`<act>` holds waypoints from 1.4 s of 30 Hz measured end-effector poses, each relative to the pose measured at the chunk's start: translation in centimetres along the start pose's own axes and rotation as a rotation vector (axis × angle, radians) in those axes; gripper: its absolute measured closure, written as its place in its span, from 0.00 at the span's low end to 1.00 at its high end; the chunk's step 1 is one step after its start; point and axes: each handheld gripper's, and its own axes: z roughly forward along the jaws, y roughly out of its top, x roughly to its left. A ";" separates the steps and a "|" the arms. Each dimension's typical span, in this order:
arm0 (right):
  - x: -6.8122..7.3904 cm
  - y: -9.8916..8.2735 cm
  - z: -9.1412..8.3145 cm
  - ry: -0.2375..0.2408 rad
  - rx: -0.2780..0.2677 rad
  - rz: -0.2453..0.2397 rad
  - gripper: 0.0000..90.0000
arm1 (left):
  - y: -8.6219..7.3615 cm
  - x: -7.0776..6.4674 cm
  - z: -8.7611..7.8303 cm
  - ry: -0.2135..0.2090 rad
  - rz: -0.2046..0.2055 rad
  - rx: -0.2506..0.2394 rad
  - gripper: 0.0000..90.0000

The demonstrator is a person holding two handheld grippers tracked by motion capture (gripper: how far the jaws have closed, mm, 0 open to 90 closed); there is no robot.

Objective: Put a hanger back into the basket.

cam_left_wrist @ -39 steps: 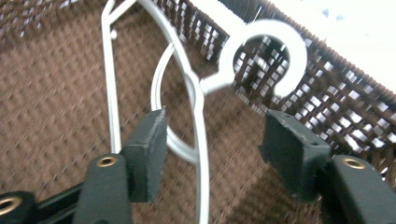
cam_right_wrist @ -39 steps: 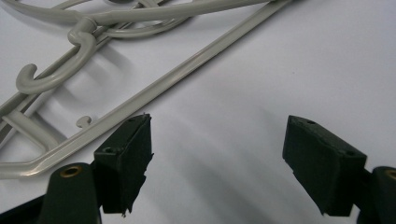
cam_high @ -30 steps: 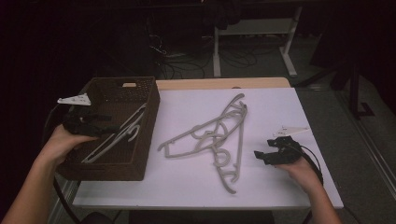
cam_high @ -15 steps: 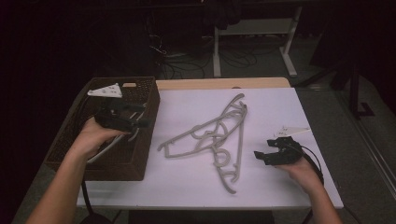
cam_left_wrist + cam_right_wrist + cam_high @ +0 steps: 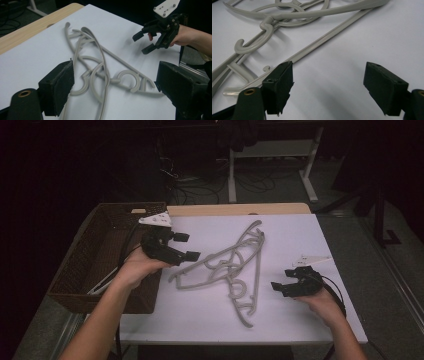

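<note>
We see the basket (image 5: 90, 265) holding one hanger (image 5: 102, 282) (partly hidden); the hangers (image 5: 235, 265) lie on the table (image 5: 300, 320) between both empty, released grippers, left (image 5: 187, 246) just opening, right (image 5: 280, 287)

grey hangers (image 5: 235, 265), brown basket (image 5: 95, 255), white tabletop (image 5: 290, 235)

- Each hand-held gripper, left (image 5: 186, 247) and right (image 5: 280, 286), is built in black, with two blocky jaws faced in worn dark padding.
- A pale three-cornered plate with small screws is carried on top.
- Black cables are trailed behind.
- Forearms are left bare.
</note>
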 end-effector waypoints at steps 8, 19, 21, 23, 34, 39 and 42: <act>-0.2 -0.1 0.0 -0.001 0.002 0.005 0.26 | -1.0 -0.9 4.8 -0.020 0.030 0.040 0.16; -0.2 -0.1 0.0 0.002 0.010 0.002 0.26 | -5.8 0.9 9.3 0.022 -0.001 0.168 0.18; -0.2 -0.2 0.0 0.002 0.012 -0.001 0.26 | -6.2 1.0 9.6 0.032 0.003 0.184 0.19; -0.1 -0.2 0.0 0.001 0.014 -0.001 0.26 | -7.3 1.2 10.4 0.052 0.020 0.241 0.21; -0.1 -0.2 0.1 0.005 0.017 -0.005 0.26 | -9.3 1.1 11.8 0.055 0.071 0.367 0.44; -0.1 -0.2 0.0 0.005 0.014 -0.004 0.26 | -9.3 1.0 11.9 0.073 0.099 0.382 0.55; -0.1 -0.2 0.0 0.005 0.015 -0.004 0.26 | -9.3 0.9 12.0 0.086 0.117 0.392 0.61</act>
